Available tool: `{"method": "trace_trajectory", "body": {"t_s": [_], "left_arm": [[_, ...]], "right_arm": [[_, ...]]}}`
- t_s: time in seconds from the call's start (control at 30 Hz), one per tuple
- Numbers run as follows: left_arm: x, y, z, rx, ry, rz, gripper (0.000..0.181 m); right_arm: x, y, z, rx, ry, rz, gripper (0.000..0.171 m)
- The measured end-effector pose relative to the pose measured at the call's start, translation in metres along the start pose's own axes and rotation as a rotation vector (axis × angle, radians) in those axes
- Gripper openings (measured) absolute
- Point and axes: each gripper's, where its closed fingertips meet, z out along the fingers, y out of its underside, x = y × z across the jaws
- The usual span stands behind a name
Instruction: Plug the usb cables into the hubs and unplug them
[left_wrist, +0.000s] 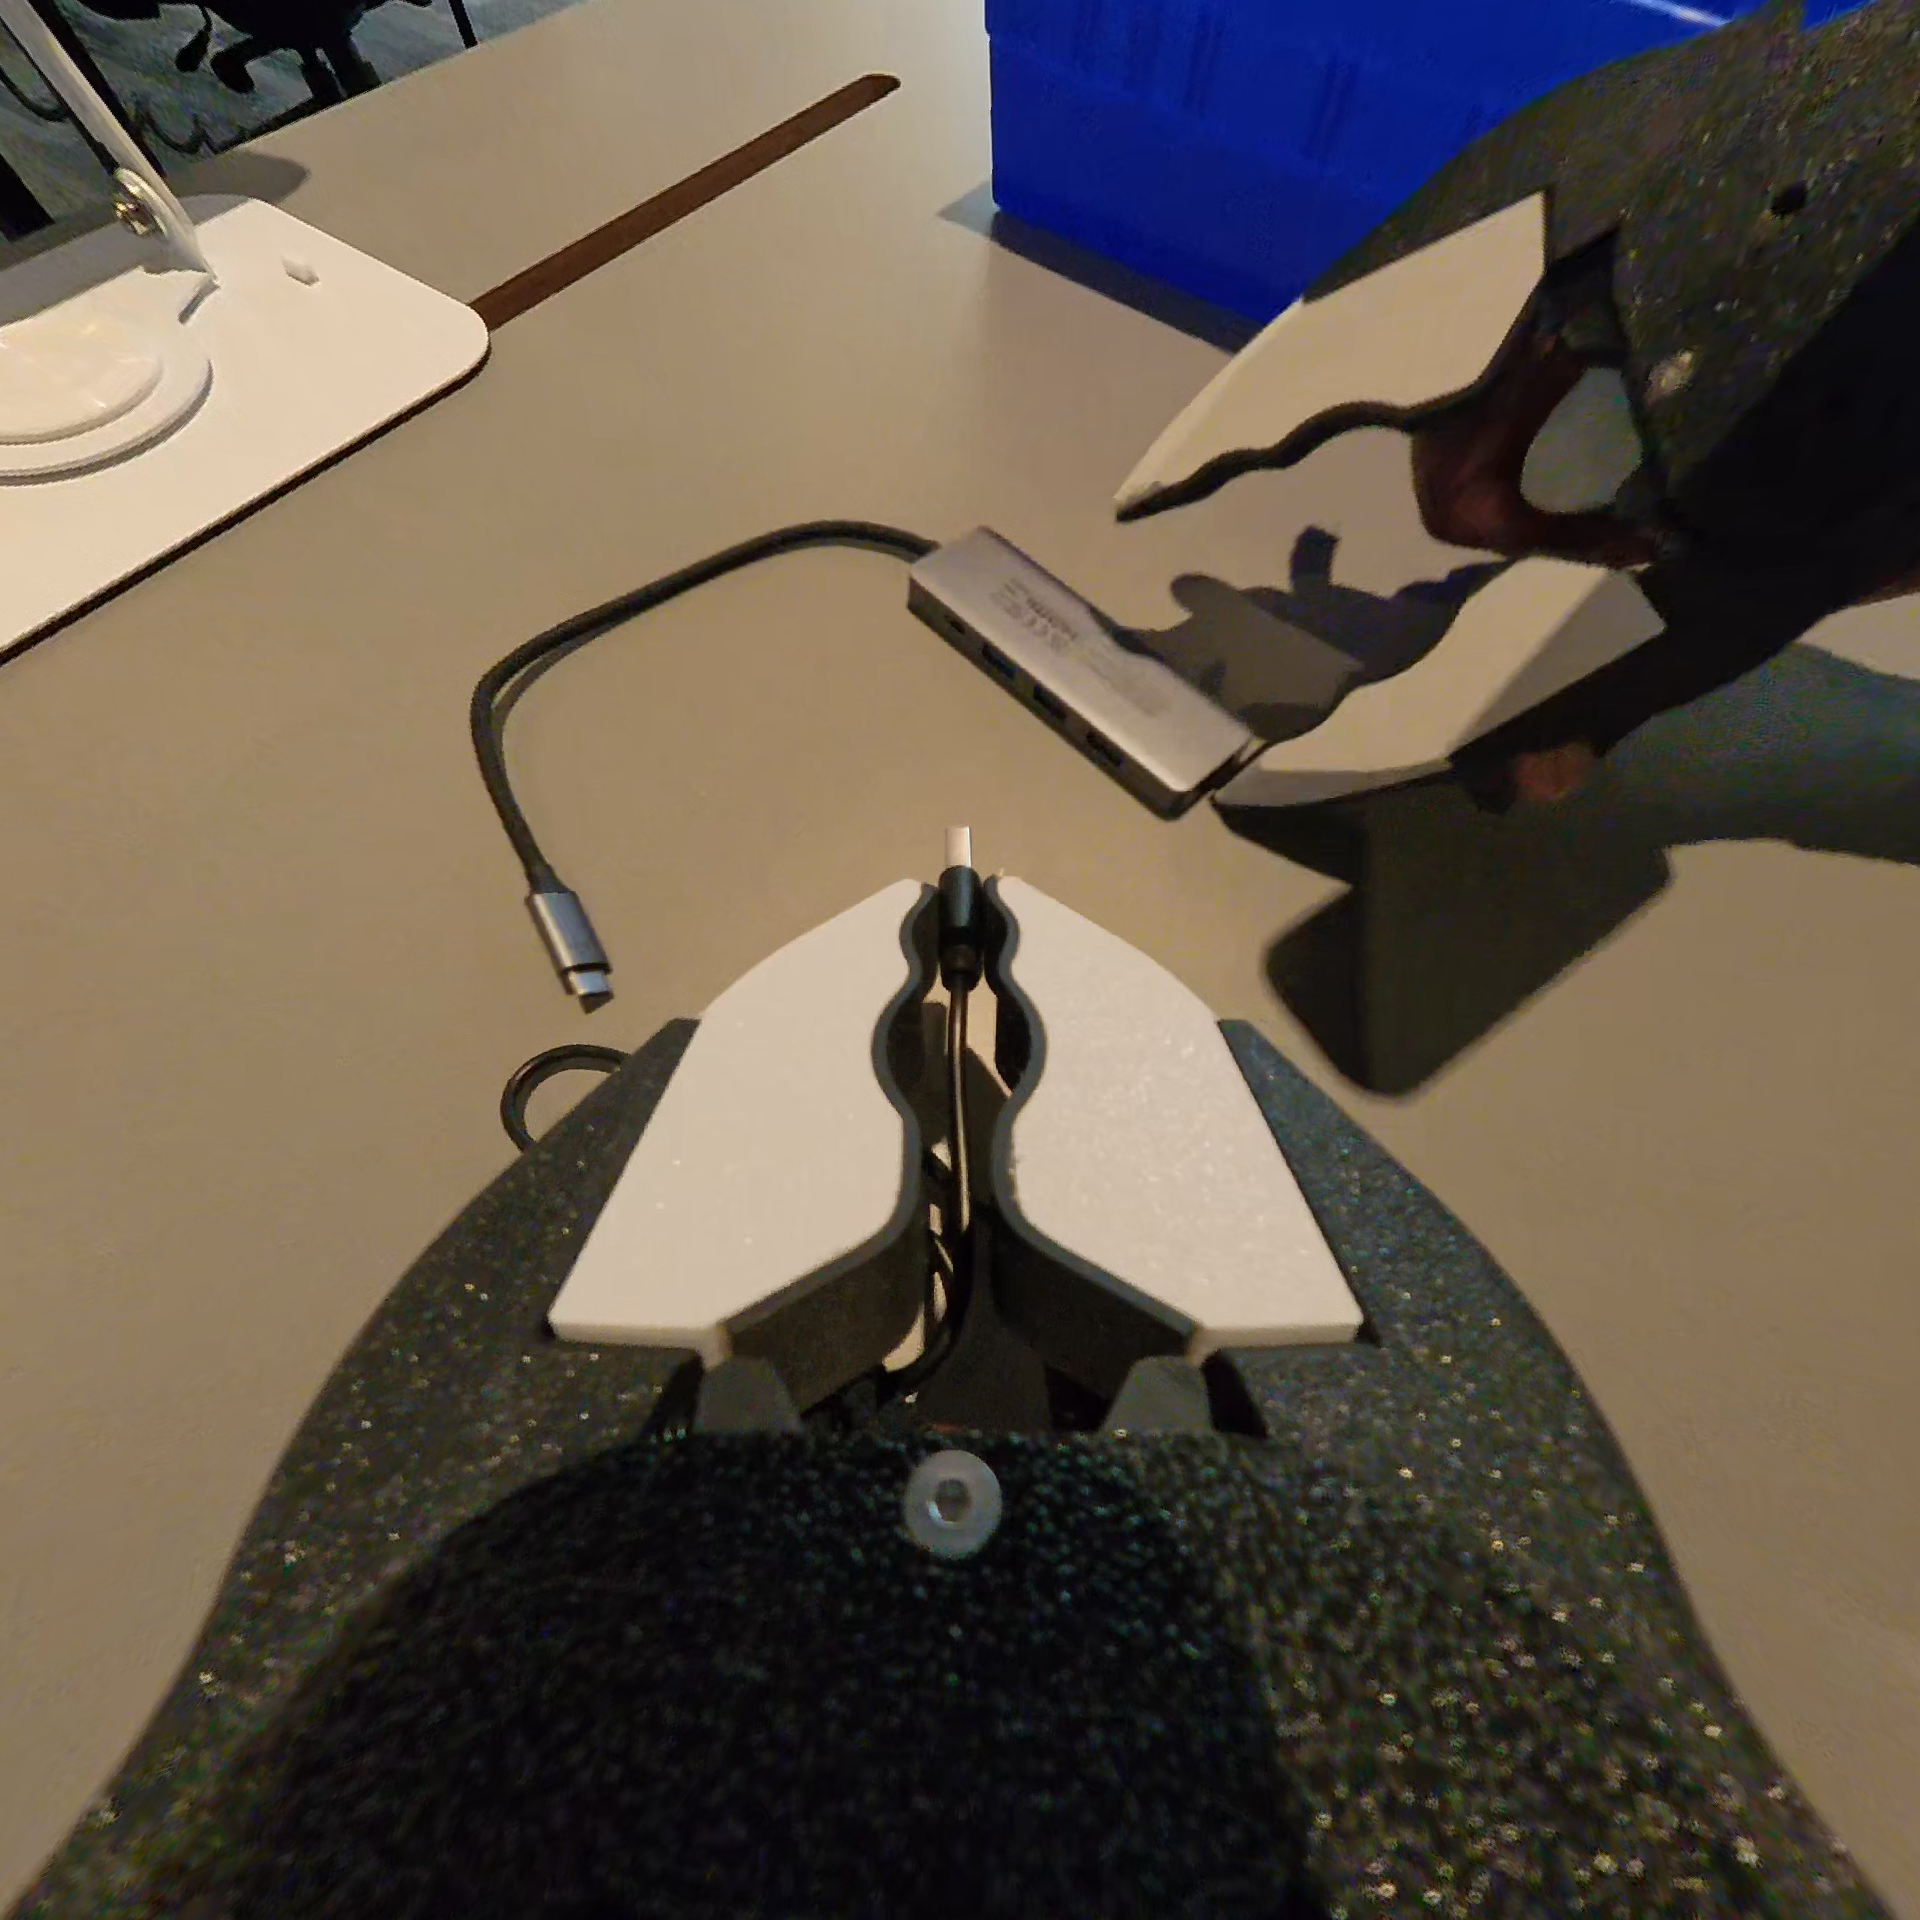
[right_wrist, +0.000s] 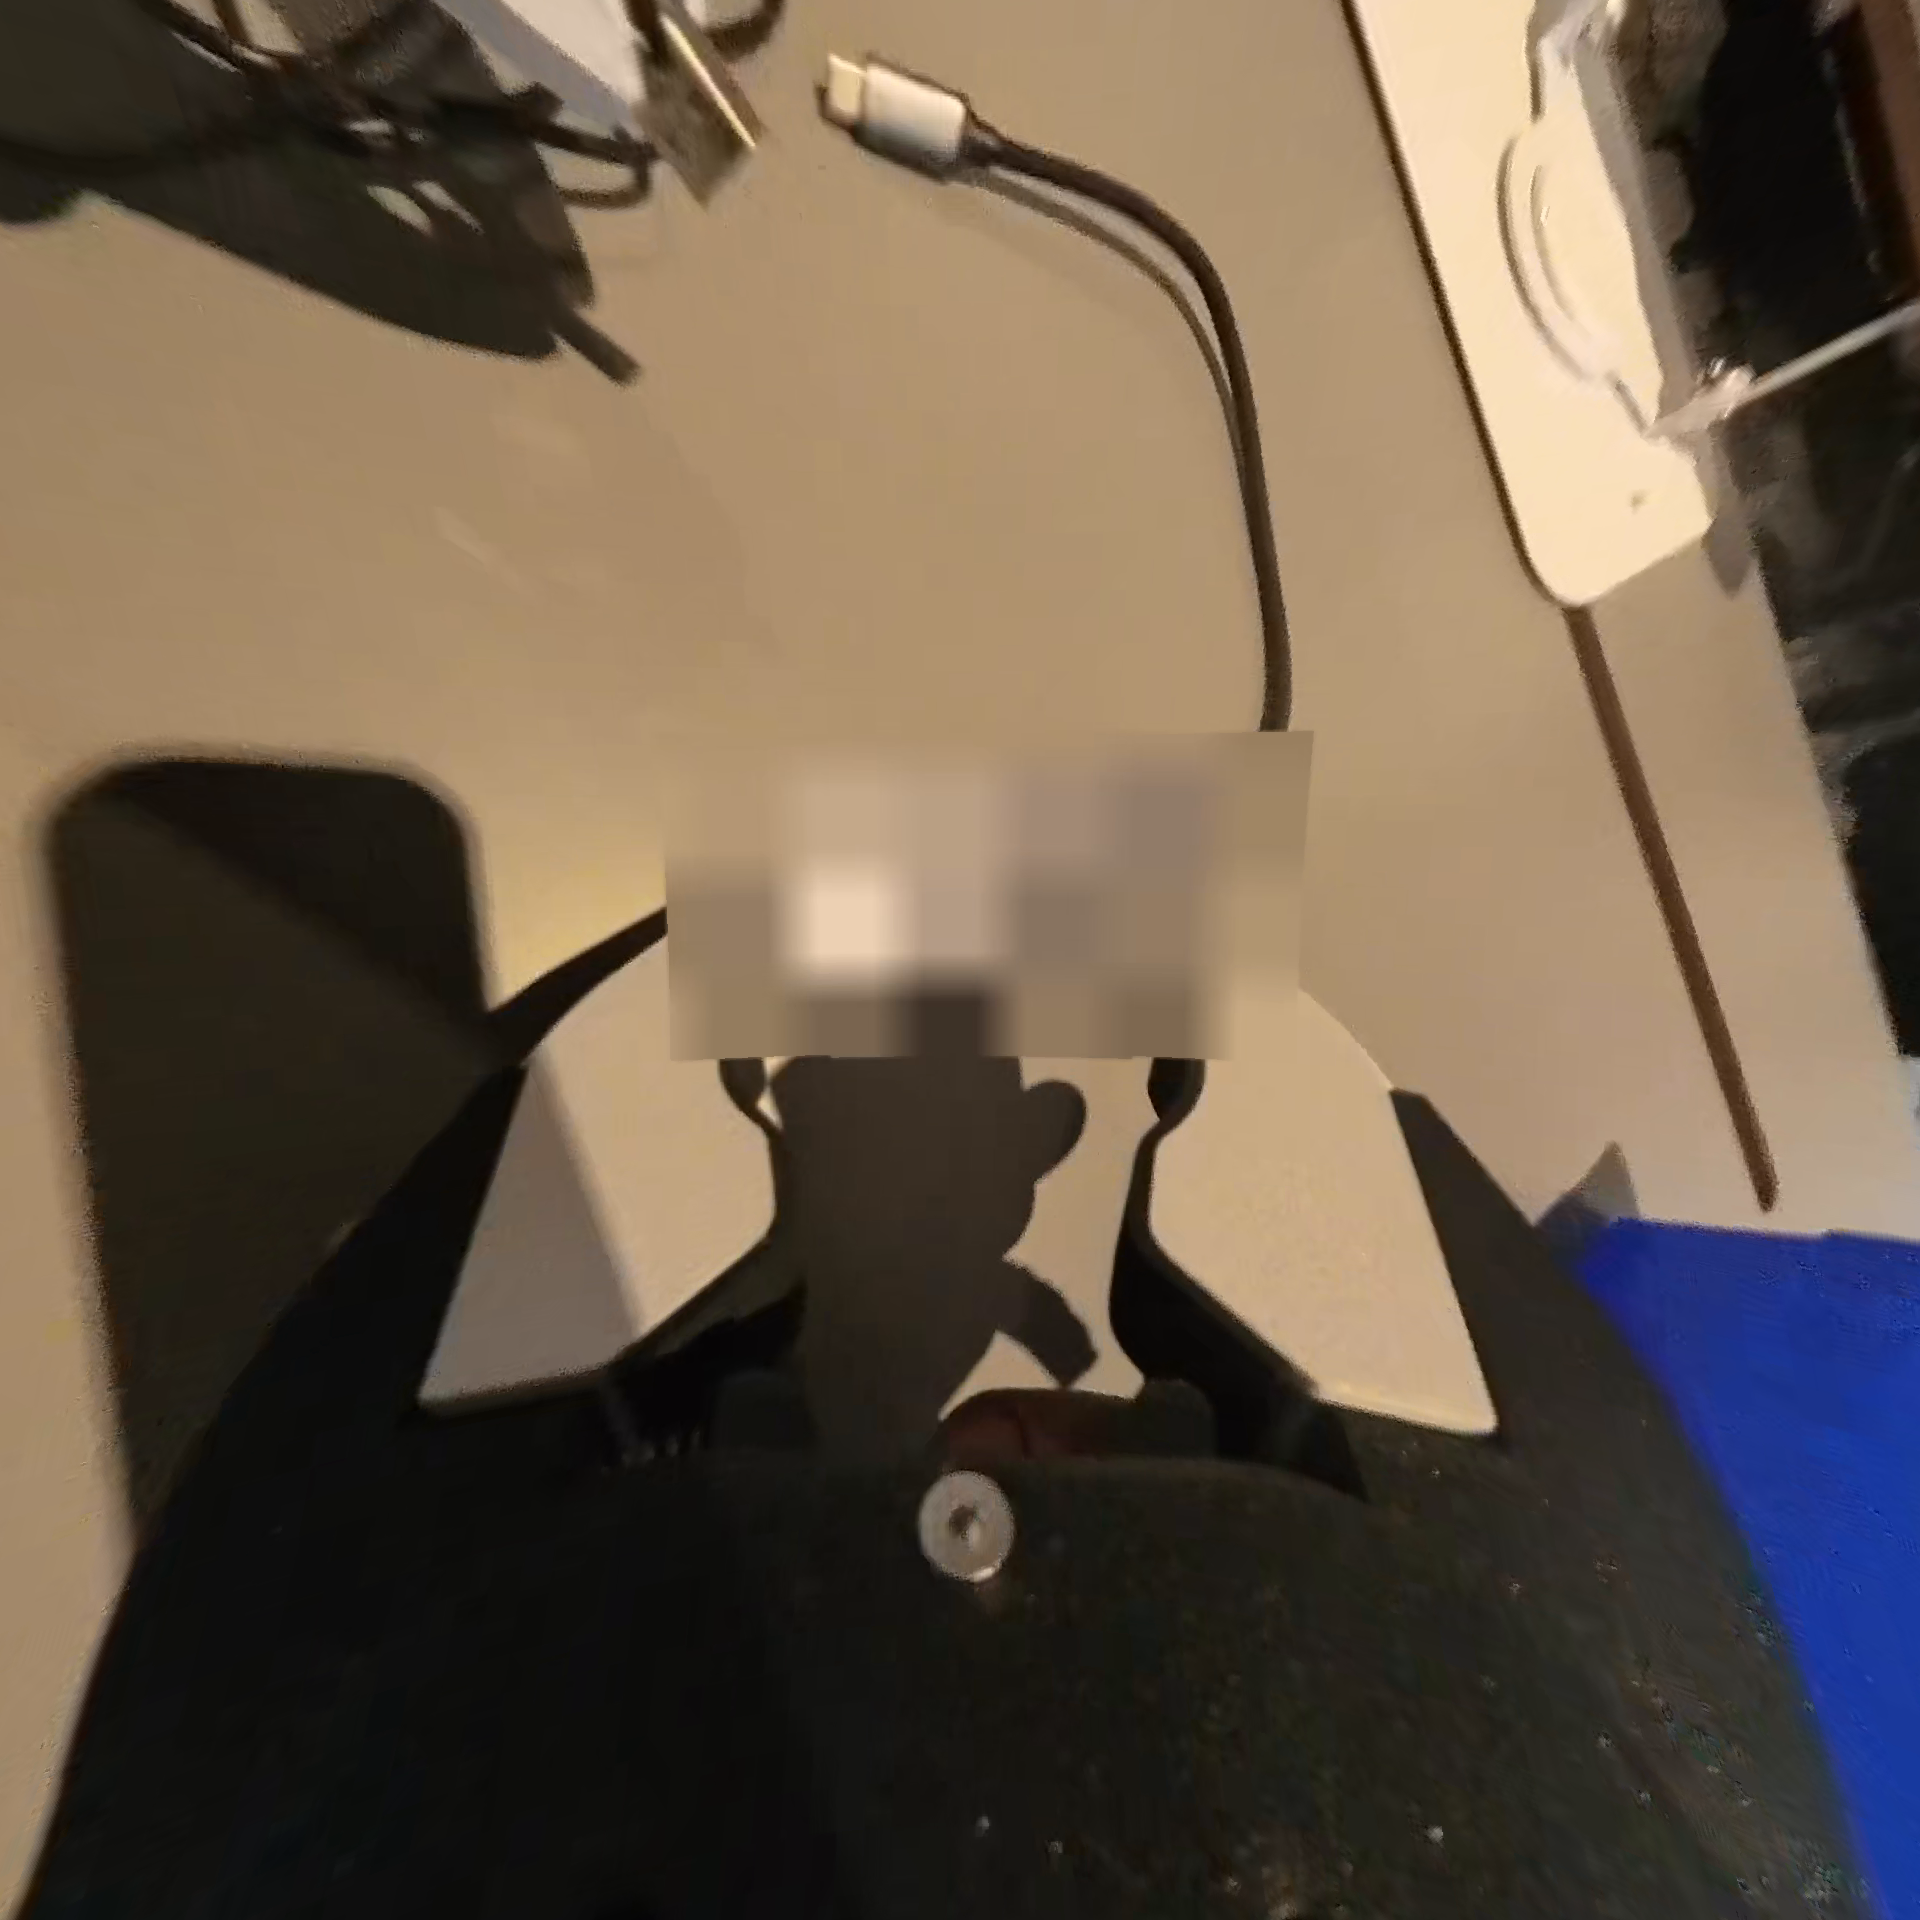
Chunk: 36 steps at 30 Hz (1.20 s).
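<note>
My left gripper (left_wrist: 956, 883) is shut on the black plug of a USB cable (left_wrist: 958, 914). Its pale metal tip points toward the grey hub (left_wrist: 1081, 665) on the table, a short gap away. The hub's braided lead (left_wrist: 499, 727) curls left and ends in a loose plug (left_wrist: 577, 956). My right gripper (left_wrist: 1184, 644) is open, with one white finger (left_wrist: 1330, 364) above the hub's right end and the other (left_wrist: 1455, 717) beside it. In the right wrist view a mosaic patch hides the hub and my right gripper's (right_wrist: 961, 1081) tips; the lead (right_wrist: 1236, 416) and left gripper (right_wrist: 312, 156) show.
A white stand base (left_wrist: 208, 343) sits at the far left and a blue bin (left_wrist: 1195, 135) at the back. A dark slot (left_wrist: 686, 197) runs across the beige table (left_wrist: 312, 831). A dark flat rounded rectangle (left_wrist: 1455, 935) lies under my right gripper.
</note>
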Motion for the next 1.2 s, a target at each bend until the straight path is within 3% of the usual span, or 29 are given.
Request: {"method": "trace_trajectory", "body": {"t_s": [0.03,0.13,0.27,0.6,0.87,1.2], "left_arm": [[0.0,0.0,0.0,-0.001,0.0,0.001,0.007],[-0.001,0.001,0.001,-0.004,-0.004,0.001,0.007],[-0.002,0.002,0.001,-0.006,-0.01,0.002,0.007],[0.002,0.002,0.002,-0.013,-0.005,0.017,0.007],[0.004,0.003,0.003,-0.02,-0.009,0.028,0.007],[0.006,0.004,0.005,-0.025,0.002,0.031,0.007]], "right_arm": [[-0.001,0.004,-0.001,0.002,-0.022,0.046,0.073],[-0.006,0.005,-0.004,0.05,-0.071,0.222,0.073],[-0.004,0.004,-0.003,0.083,-0.005,0.384,0.075],[-0.011,0.006,0.008,0.028,-0.037,0.49,0.074],[0.009,0.022,0.009,0.015,-0.019,0.504,0.04],[0.02,0.03,0.009,0.006,0.032,0.547,0.06]]}}
